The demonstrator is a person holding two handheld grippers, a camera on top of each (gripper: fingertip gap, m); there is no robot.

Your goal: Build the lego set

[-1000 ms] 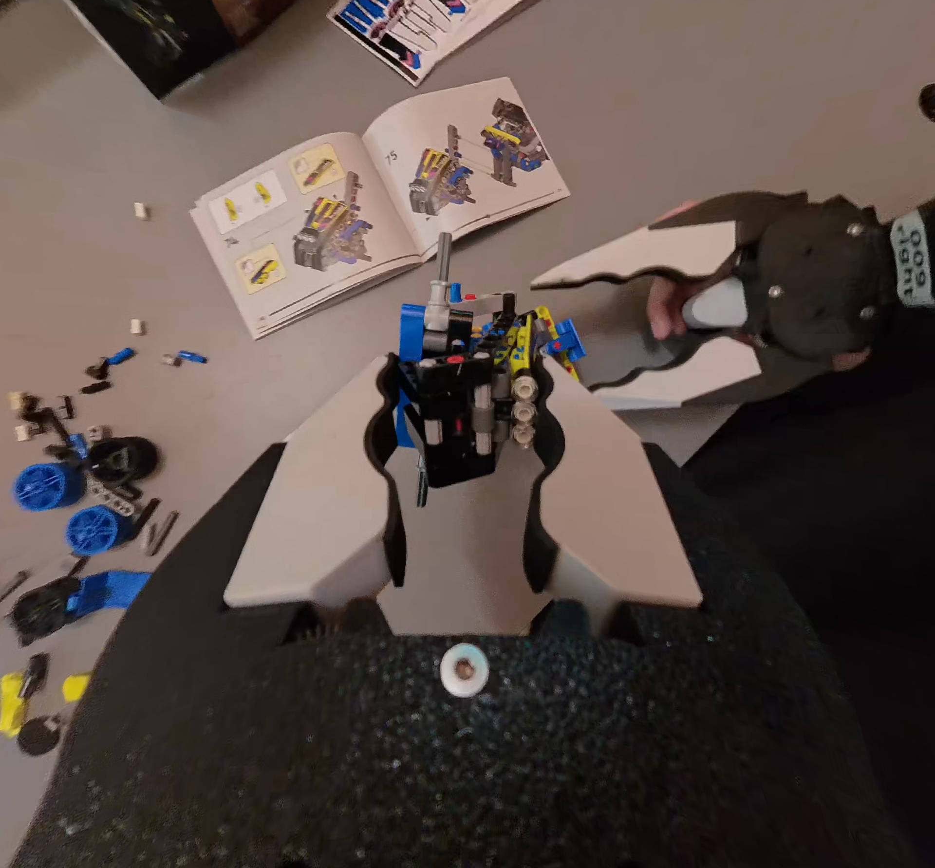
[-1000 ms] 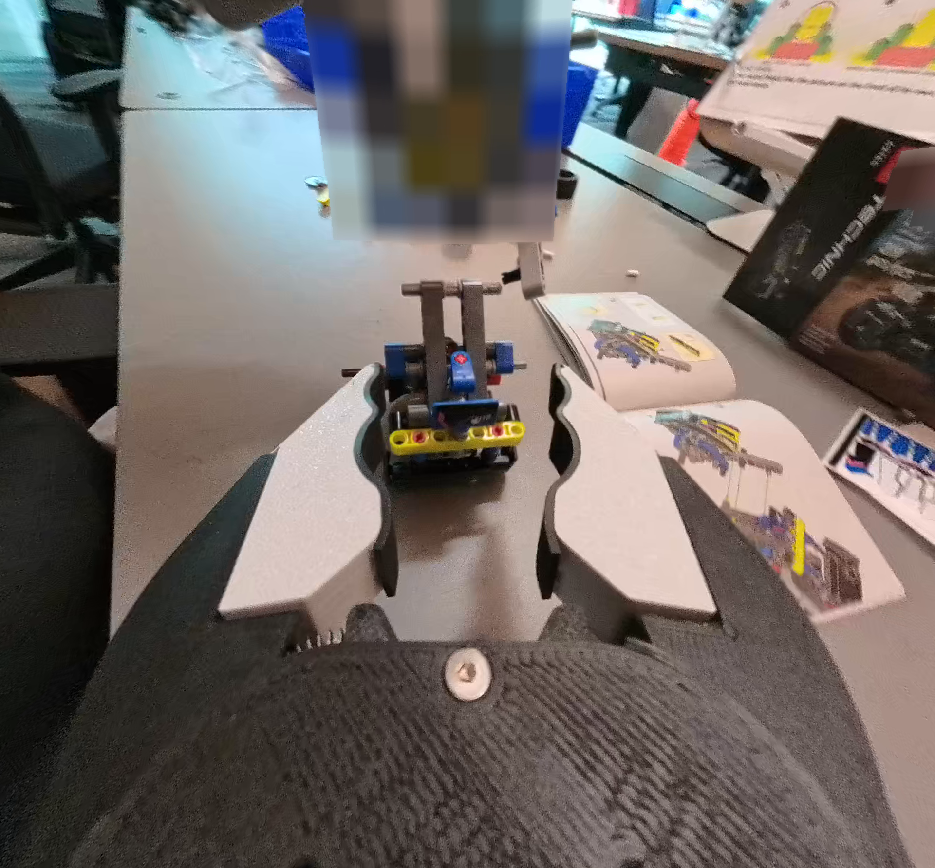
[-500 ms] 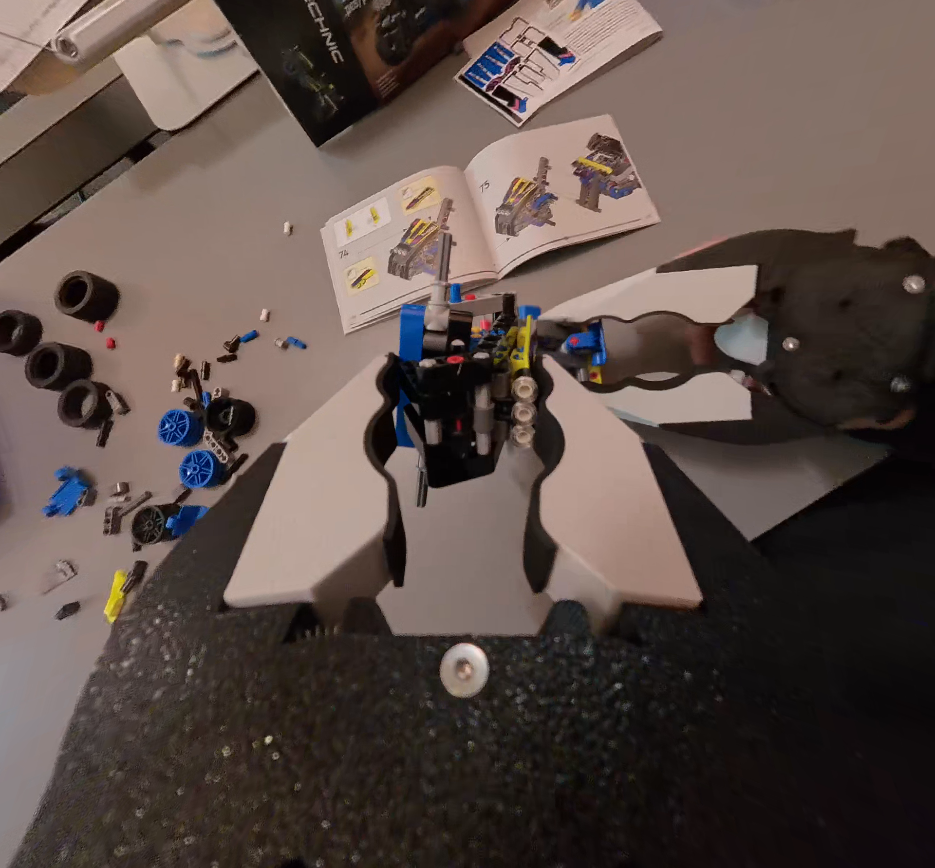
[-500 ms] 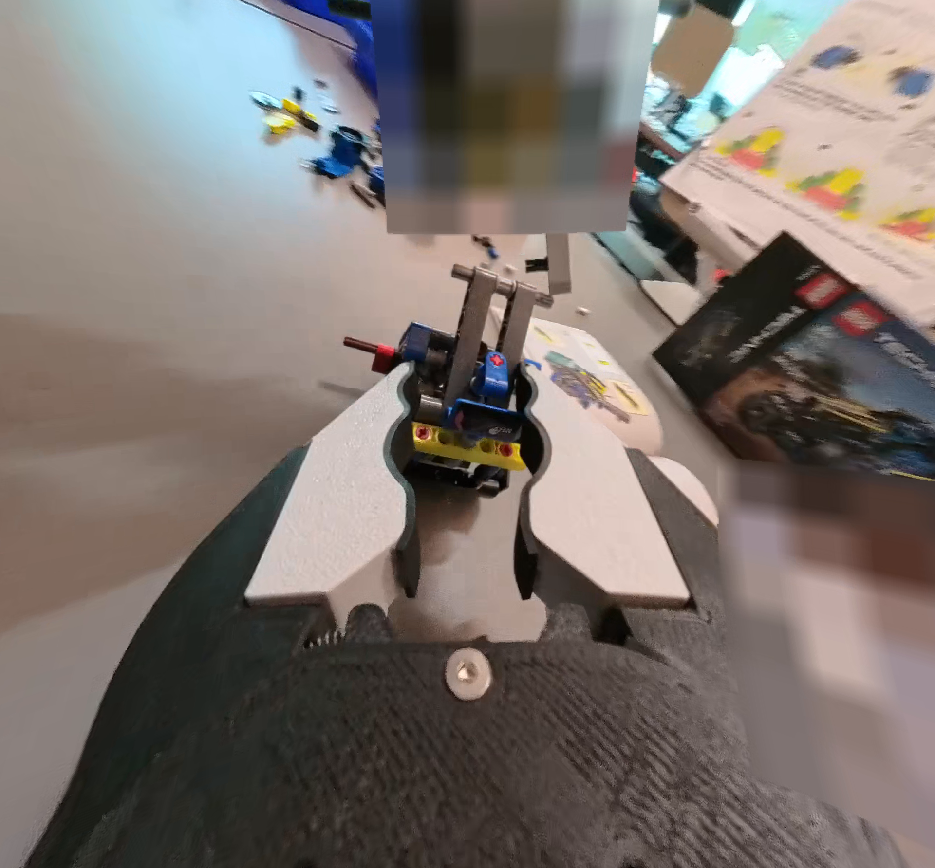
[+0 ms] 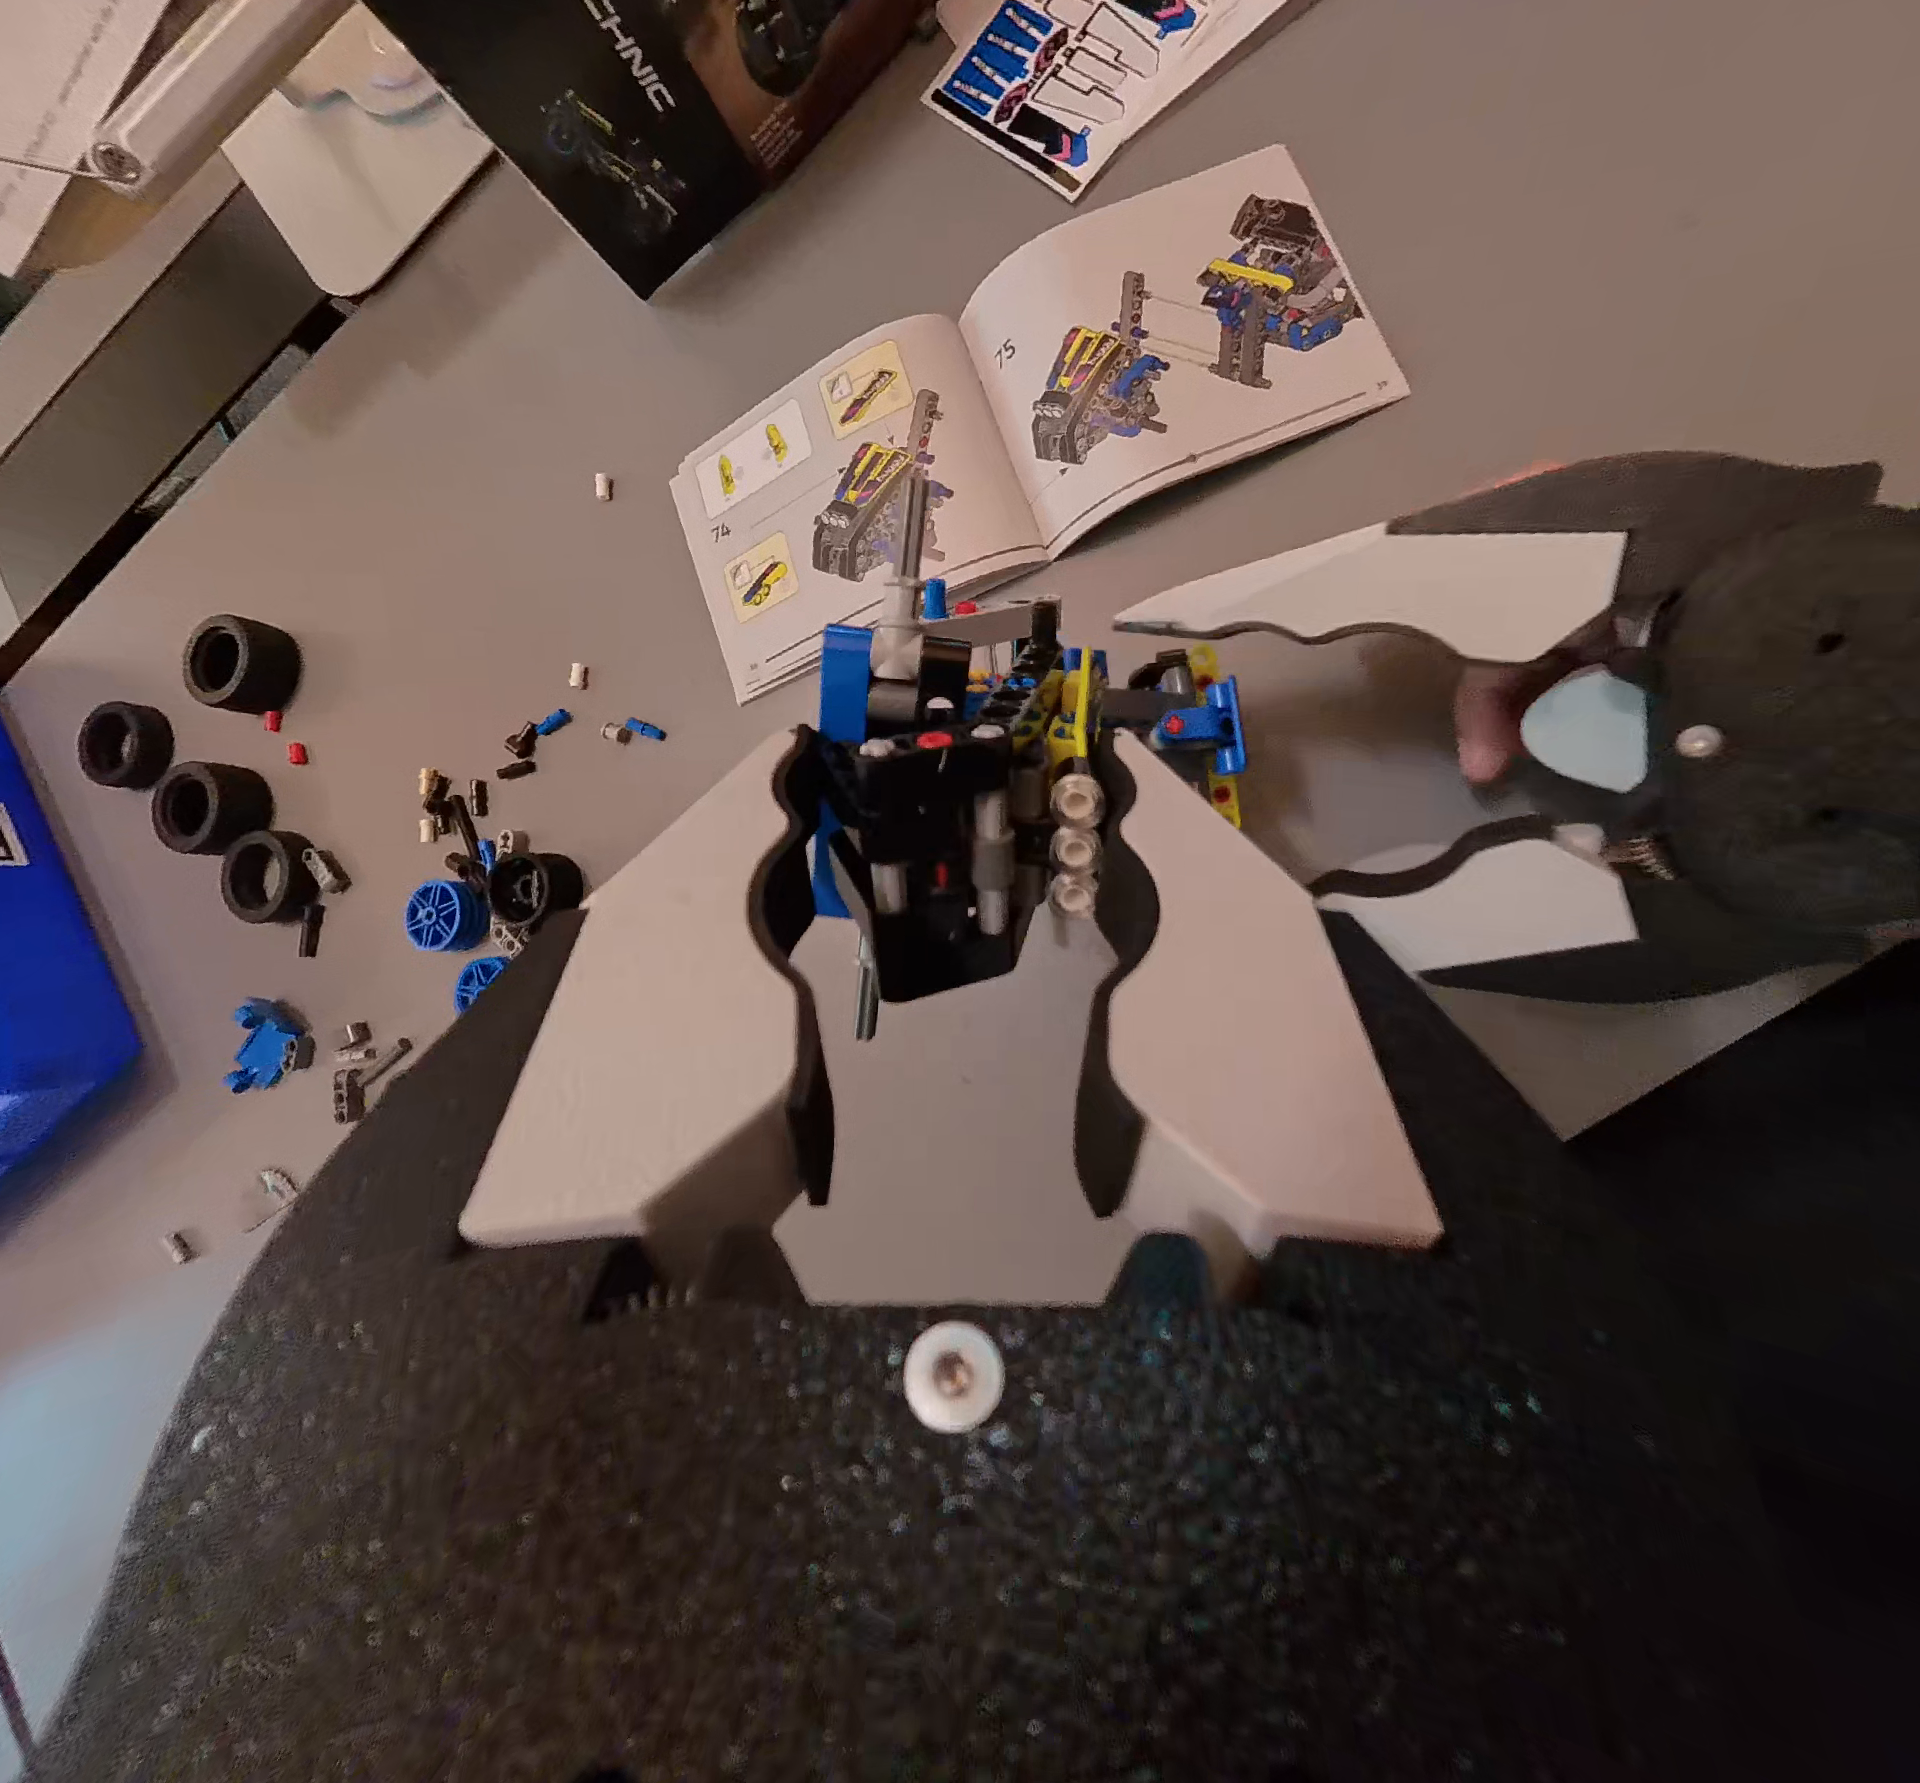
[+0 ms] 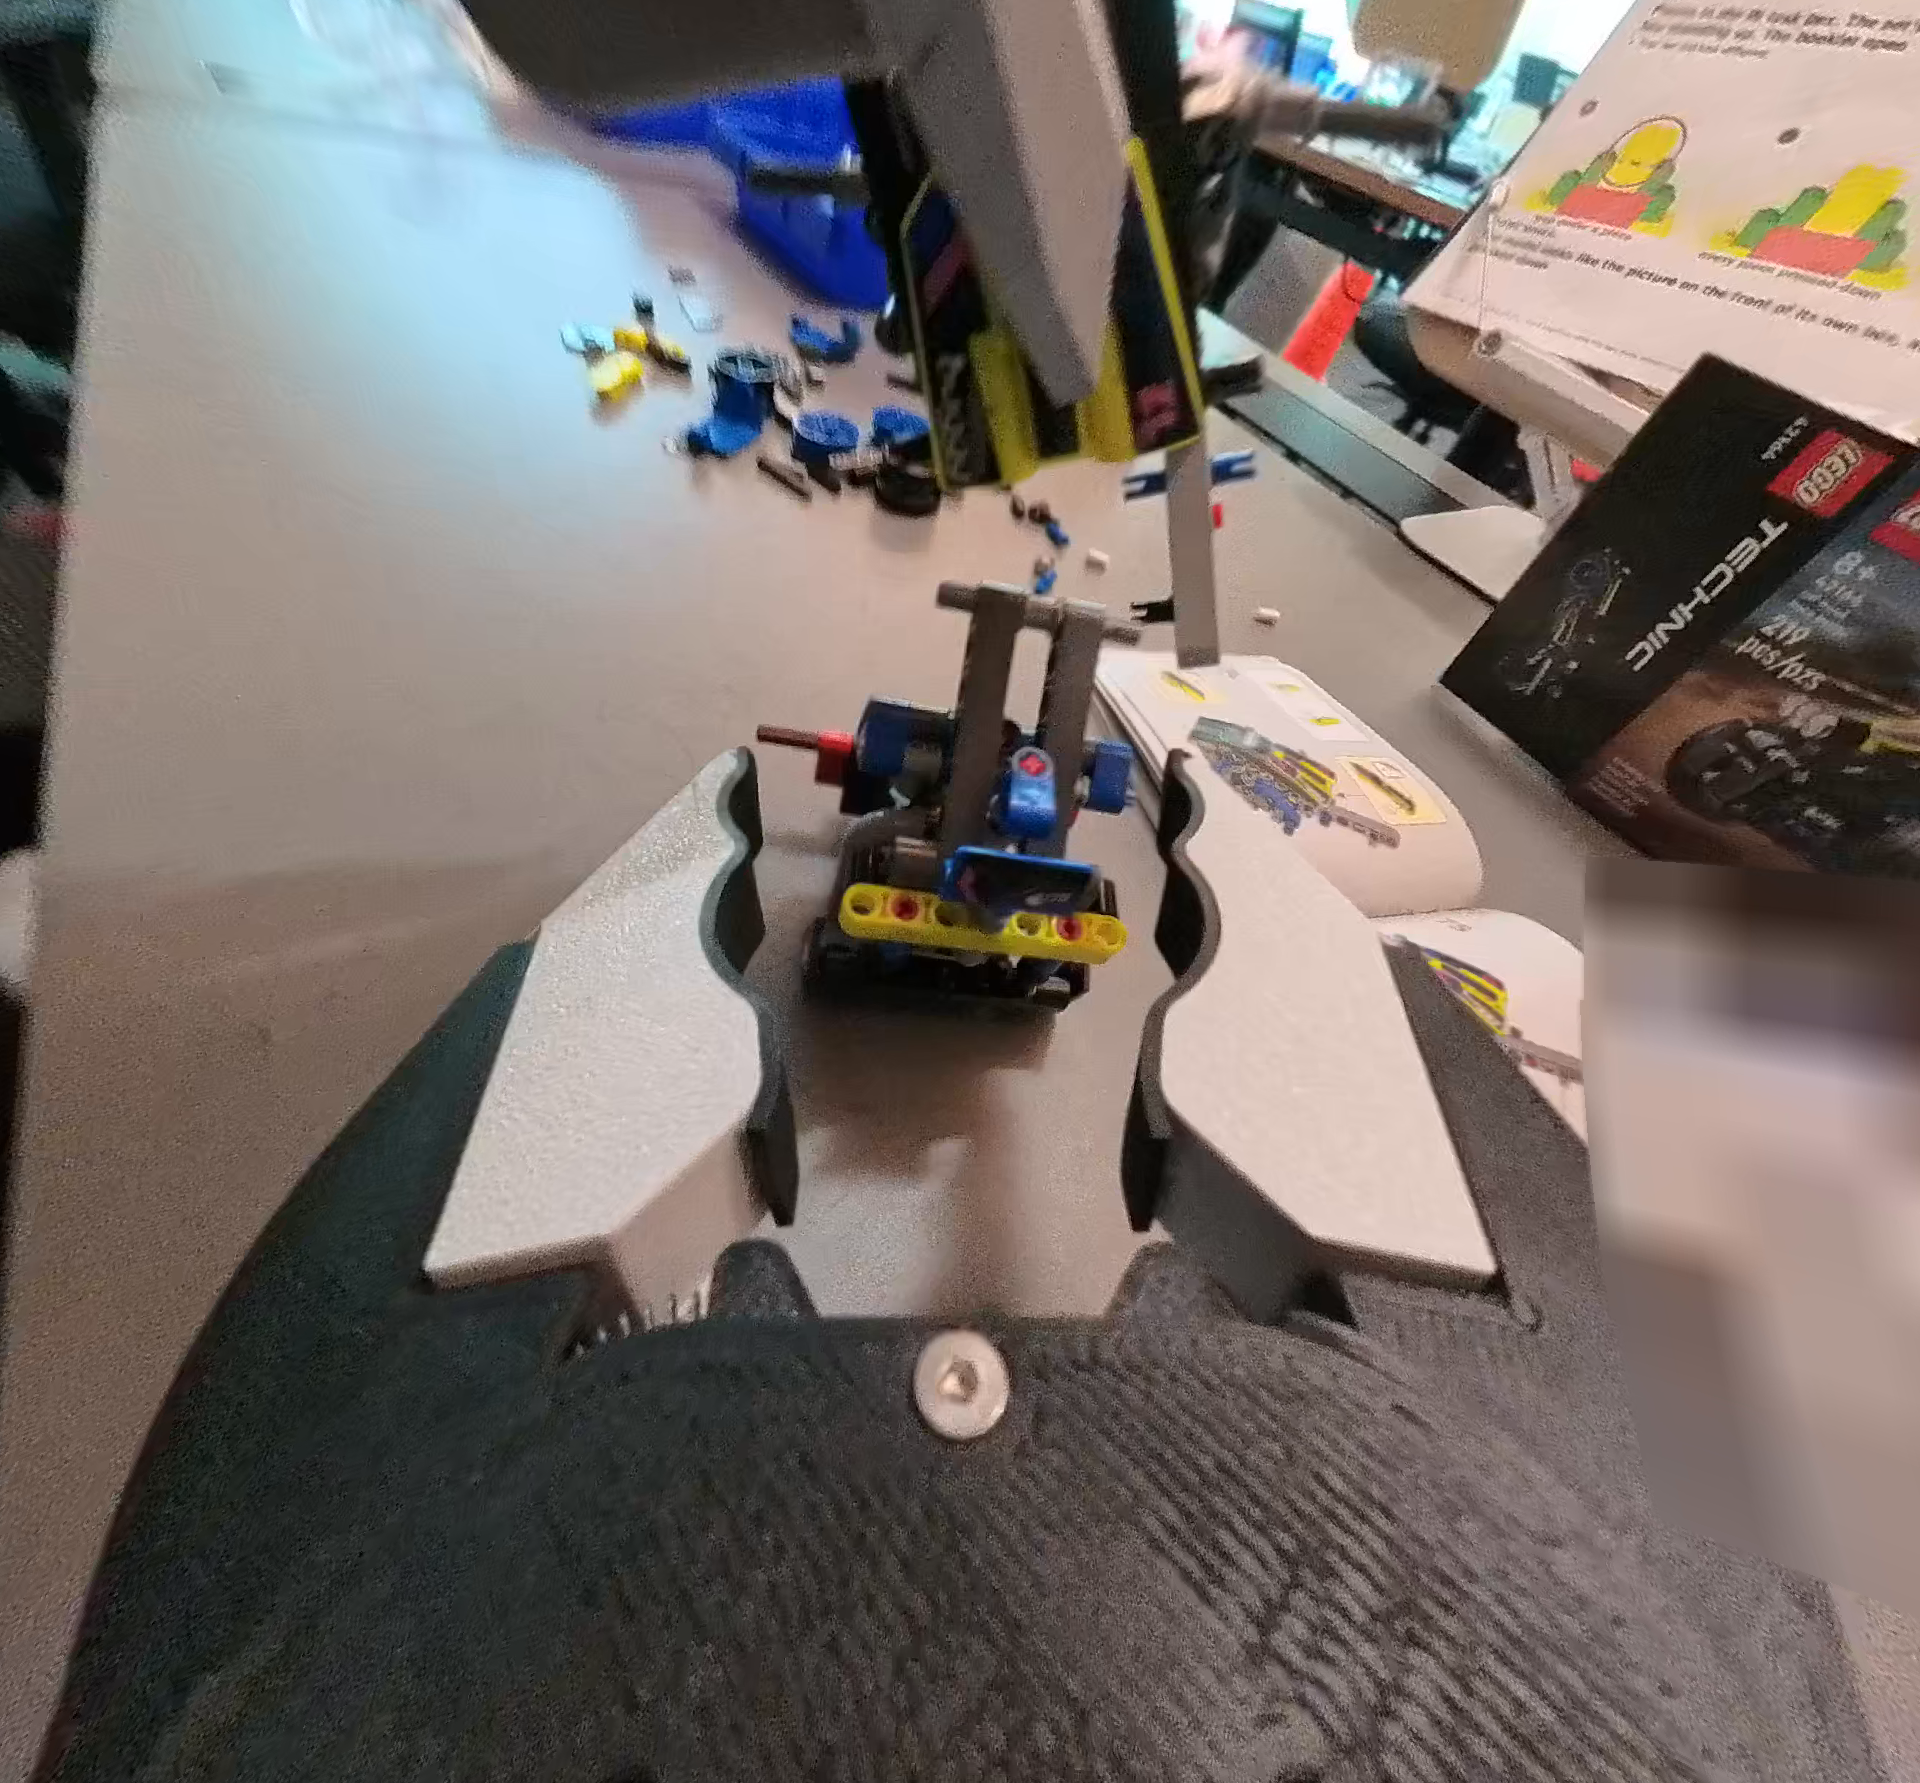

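The left hand-held gripper [image 5: 961,819] is closed on a part-built toy vehicle [image 5: 966,829] of black, blue and yellow pieces, both fingers [image 5: 665,985] pressed to its flanks and the model raised clear of the grey table [image 5: 436,445]. The right hand-held gripper [image 6: 961,860] stands open, jaws spread on either side of the model's yellow-beamed end with a clear gap at each pad; it holds nothing. In my judgement the step in hand is a two-gripper adjustment of the model, and any further move calls for the right jaws to be lined up squarely before they close. Beyond lie loose small pieces [image 5: 468,798], blue wheel hubs [image 5: 445,914] and black tyres [image 5: 213,803]; further off, an open instruction booklet [image 5: 1039,403], a sticker sheet [image 5: 1070,60] and the black box [image 5: 582,50].
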